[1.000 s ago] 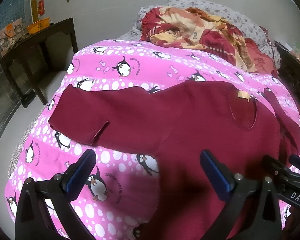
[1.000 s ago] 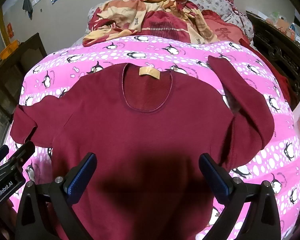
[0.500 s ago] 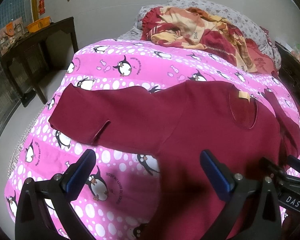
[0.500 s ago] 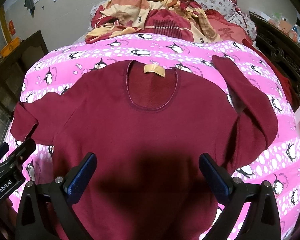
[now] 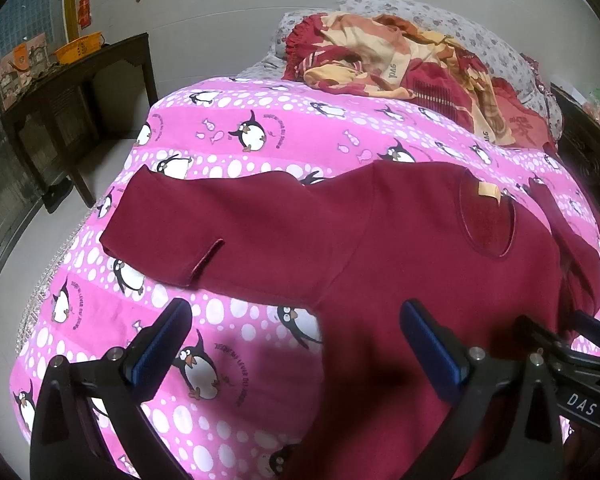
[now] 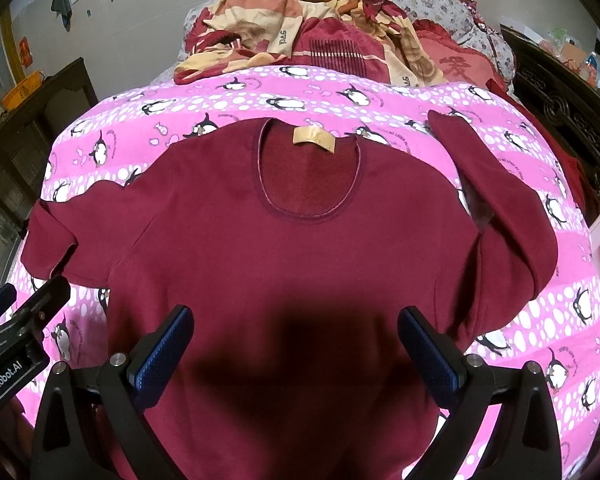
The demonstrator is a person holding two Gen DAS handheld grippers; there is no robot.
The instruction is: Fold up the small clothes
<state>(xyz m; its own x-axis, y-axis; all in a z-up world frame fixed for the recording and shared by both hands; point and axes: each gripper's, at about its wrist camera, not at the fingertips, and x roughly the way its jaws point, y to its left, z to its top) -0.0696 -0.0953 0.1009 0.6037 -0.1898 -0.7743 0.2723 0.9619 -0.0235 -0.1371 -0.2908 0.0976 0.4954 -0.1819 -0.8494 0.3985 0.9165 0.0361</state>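
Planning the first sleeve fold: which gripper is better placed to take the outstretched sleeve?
Probably left. The left gripper hangs open just short of the outstretched sleeve; the right gripper hangs open over the maroon shirt body.

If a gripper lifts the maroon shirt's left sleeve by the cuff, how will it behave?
Probably floppy: the left sleeve already lies creased and doubled near its cuff on the penguin blanket. Its fleecy-looking fabric likely grips rather than slips. Both grippers, left gripper and right gripper, are open.
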